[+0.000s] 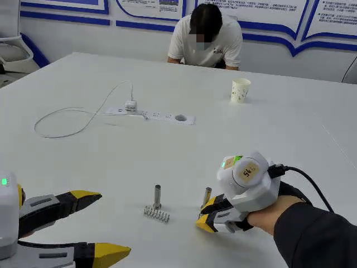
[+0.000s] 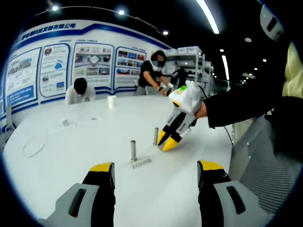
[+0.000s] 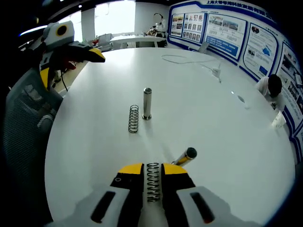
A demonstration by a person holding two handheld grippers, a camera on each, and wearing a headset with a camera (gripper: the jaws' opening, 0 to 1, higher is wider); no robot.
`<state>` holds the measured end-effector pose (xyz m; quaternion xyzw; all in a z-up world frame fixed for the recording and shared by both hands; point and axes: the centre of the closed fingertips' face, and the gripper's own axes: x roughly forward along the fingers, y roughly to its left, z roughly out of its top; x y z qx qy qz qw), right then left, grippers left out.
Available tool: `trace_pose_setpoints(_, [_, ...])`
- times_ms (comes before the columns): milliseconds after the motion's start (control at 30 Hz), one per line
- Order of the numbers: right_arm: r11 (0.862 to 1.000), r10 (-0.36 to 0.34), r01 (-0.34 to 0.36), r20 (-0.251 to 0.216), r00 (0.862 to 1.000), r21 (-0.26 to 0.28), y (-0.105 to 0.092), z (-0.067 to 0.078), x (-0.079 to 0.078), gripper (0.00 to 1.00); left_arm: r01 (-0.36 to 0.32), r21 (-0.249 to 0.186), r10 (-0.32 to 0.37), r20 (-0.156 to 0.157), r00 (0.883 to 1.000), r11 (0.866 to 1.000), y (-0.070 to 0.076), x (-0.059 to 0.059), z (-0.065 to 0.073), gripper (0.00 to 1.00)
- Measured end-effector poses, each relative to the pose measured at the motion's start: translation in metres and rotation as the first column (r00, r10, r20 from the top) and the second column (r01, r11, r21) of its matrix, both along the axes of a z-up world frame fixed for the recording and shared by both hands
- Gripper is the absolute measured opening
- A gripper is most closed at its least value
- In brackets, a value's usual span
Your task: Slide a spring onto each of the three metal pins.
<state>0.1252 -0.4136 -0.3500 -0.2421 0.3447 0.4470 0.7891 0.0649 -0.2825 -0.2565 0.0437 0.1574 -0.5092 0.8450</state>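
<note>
Spring [image 3: 152, 185] clamped in right gripper [image 3: 152, 167], angled down beside leaning pin [image 3: 184, 156]; left gripper [image 2: 155, 170] level, jaws spread wide.

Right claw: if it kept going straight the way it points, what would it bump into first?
Probably the nearer pin, just ahead and slightly to one side of the right claw with its held spring; it might only graze it. Missing that, the loose spring beside the farther pin comes next.

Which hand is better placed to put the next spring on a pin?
Right, probably. The right gripper is shut on a spring close to a pin; the left gripper is open, empty and farther from the pins.
</note>
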Motion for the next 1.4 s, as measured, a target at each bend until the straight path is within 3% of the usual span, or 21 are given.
trace_pose_setpoints(633, [1.0, 0.005, -0.005, -0.011, 1.0, -0.007, 0.0, 0.0, 0.0, 0.12, -0.002, -0.001, 0.002, 0.0, 1.0, 1.0, 0.001, 0.0, 0.0, 0.72])
trace_pose_setpoints(1400, [1.0, -0.011, 0.01, 0.031, 0.999, 0.018, -0.001, 0.019, -0.004, 0.12, 0.01, 0.003, -0.01, 0.006, 1.0, 1.0, -0.002, -0.002, 0.002, 0.72])
